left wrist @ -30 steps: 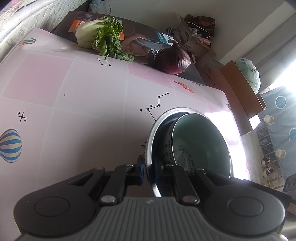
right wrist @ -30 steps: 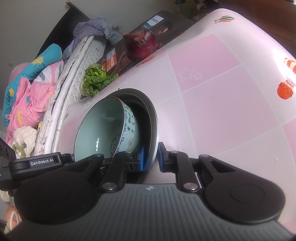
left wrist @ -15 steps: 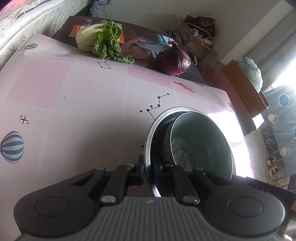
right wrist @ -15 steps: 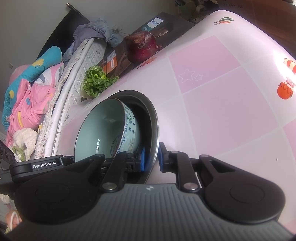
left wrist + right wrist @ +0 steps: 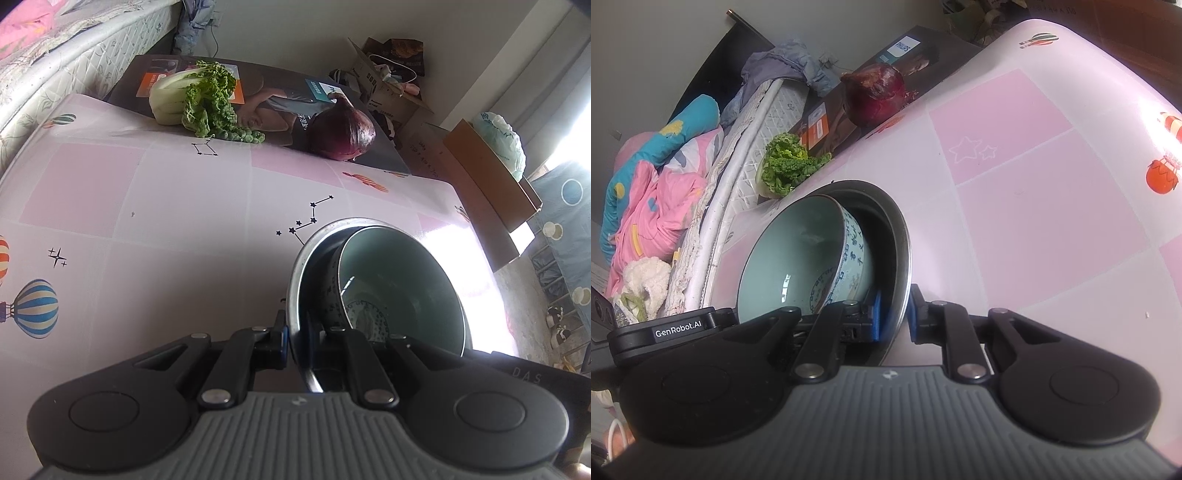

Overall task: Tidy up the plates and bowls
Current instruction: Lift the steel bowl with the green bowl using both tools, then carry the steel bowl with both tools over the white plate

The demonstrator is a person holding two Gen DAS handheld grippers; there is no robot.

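Observation:
A steel bowl holds a pale green ceramic bowl with blue script on its outside. My left gripper is shut on the steel bowl's near rim. In the right wrist view the same steel bowl and ceramic bowl show, the ceramic one leaning inside. My right gripper is shut on the steel bowl's opposite rim. Both bowls appear tilted and held over the pink table.
A lettuce head and a red onion lie at the table's far edge on a dark box. A mattress runs along the left. Cardboard boxes stand beyond the right edge. Bedding is piled left in the right wrist view.
Both grippers keep their hold on the steel bowl. The far table edge, lettuce and onion sit slightly lower in the left view; the view has shifted a little.

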